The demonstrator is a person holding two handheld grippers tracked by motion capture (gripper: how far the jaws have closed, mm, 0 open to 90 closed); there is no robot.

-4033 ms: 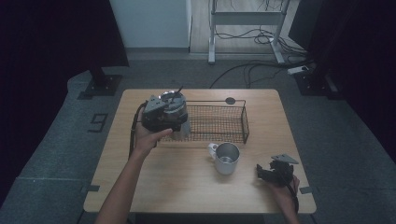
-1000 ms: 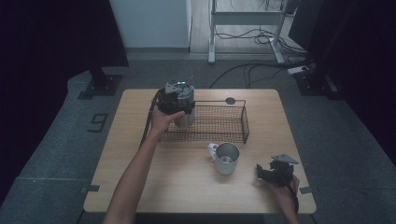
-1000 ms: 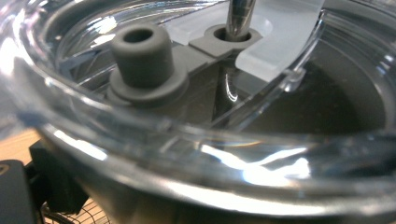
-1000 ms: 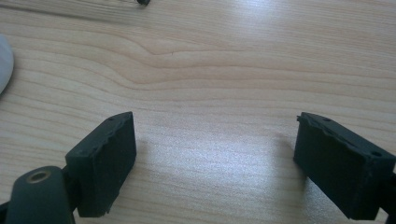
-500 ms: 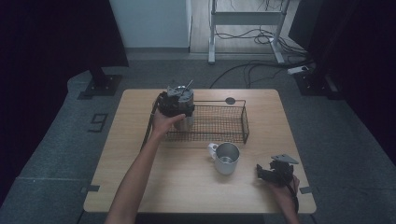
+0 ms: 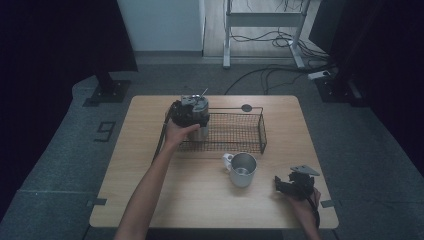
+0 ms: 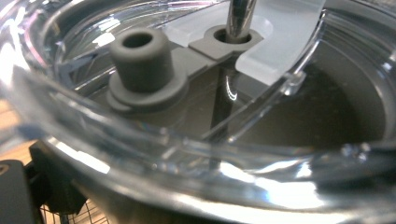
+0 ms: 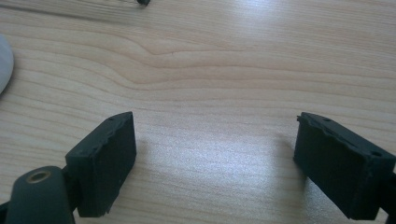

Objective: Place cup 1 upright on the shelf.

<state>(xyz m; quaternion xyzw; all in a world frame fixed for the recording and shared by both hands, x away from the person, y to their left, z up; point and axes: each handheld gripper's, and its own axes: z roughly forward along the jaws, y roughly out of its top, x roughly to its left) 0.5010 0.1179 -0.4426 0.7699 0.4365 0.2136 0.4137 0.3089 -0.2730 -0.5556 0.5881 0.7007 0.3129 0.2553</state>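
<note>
1. The table (image 6: 150, 200) carries a wire basket (image 6: 235, 134), with a steel mug (image 6: 243, 169) just in front of it.
2. The left arm reaches forward across the table to the basket's left end.
3. There the left tool (image 6: 190, 114) holds a tumbler (image 6: 200, 125) with a clear lid (image 7: 196, 154) and a metal straw (image 7: 239, 16); the tumbler stands at the basket's left end, probably inside it, though the hand hides its foot.
4. The left gripper view looks close onto the lid and its grey stopper (image 7: 140, 56); the jaws appear clamped on the tumbler.
5. The right hand rests near the table's front right corner, its right tool (image 8: 215, 163) open over bare wood, holding nothing.
</note>
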